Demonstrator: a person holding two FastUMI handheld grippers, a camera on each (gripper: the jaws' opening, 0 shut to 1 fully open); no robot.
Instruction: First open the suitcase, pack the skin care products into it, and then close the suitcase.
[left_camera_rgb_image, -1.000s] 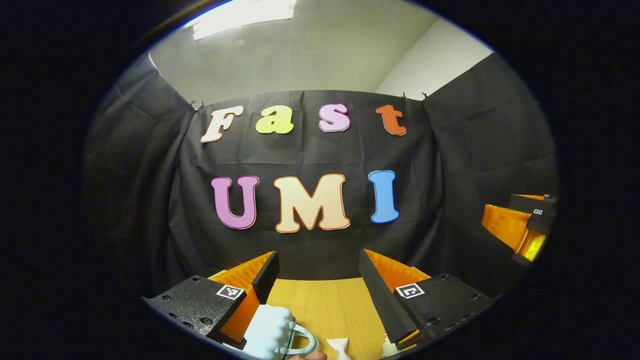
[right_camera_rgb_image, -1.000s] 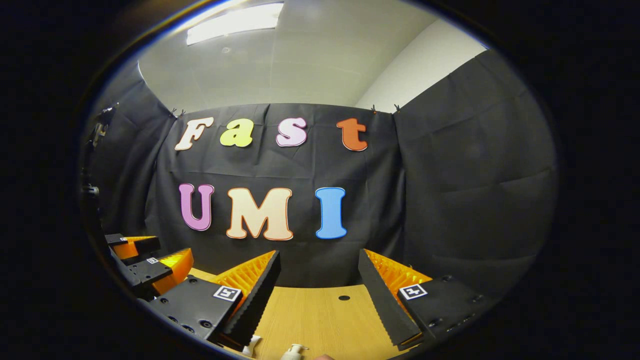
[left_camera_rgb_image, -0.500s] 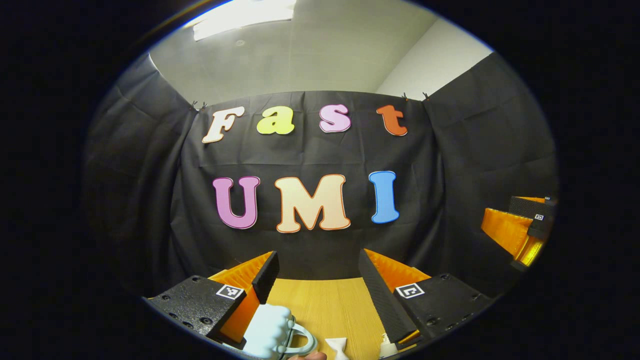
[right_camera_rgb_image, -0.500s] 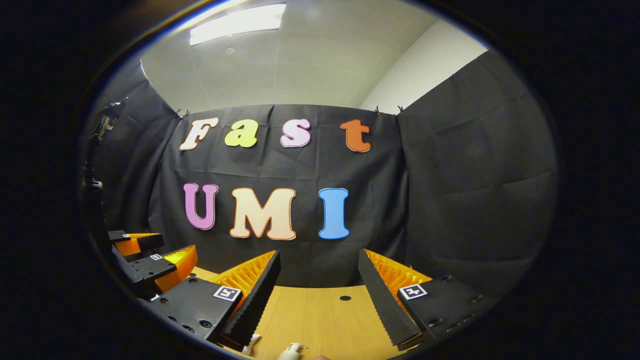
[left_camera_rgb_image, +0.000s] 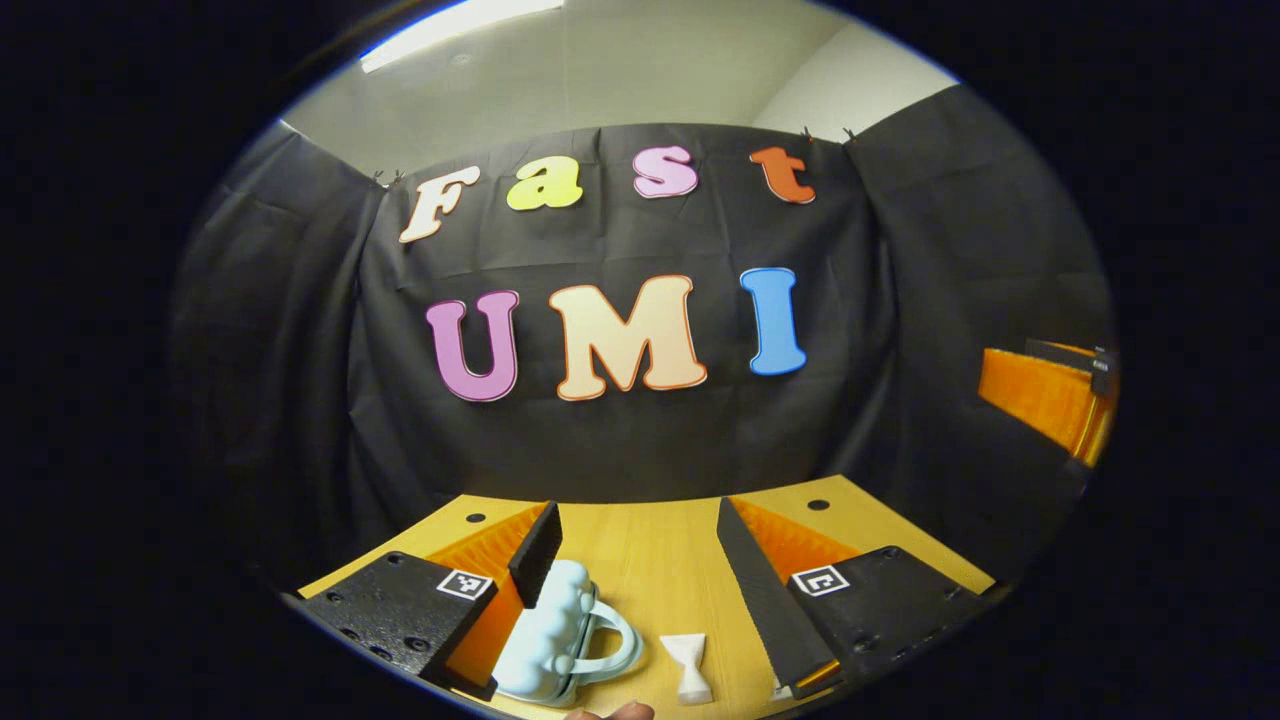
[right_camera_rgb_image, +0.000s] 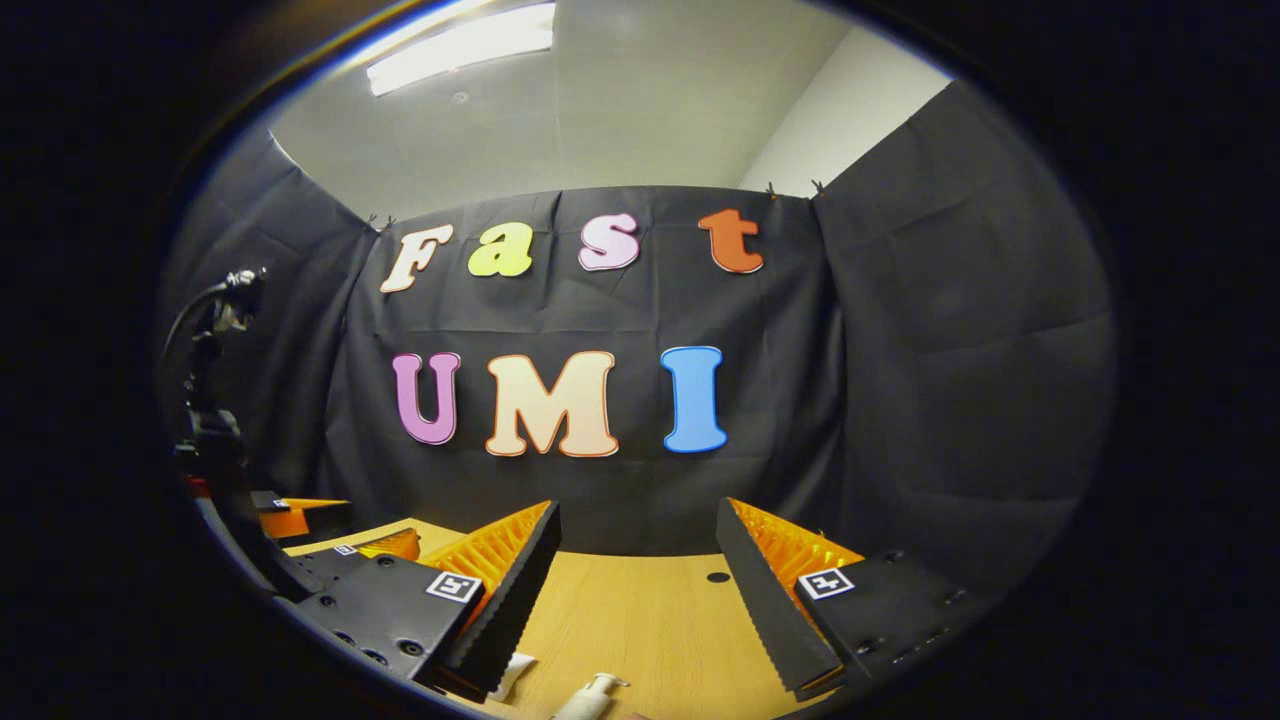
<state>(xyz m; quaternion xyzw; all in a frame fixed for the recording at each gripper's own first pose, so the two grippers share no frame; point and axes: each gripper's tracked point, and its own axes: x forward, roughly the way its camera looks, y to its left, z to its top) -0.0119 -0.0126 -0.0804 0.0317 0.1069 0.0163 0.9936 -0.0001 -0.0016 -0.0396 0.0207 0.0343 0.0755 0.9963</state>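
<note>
A: Why are both tongs held wide apart, gripping nothing?

B: I'd judge they're poised to begin. The left tongs hover over the pale blue bumpy-shelled little suitcase, shut, on the tan wooden worktop, beside a white hourglass-shaped bottle.

A: And the right tongs?

B: Above a white pump bottle. No readable labels.

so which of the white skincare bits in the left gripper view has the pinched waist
The small white hourglass-shaped piece, standing free on the wooden table between the left gripper jaws. The other white item is a sliver tucked against the jaw beside it.
</note>
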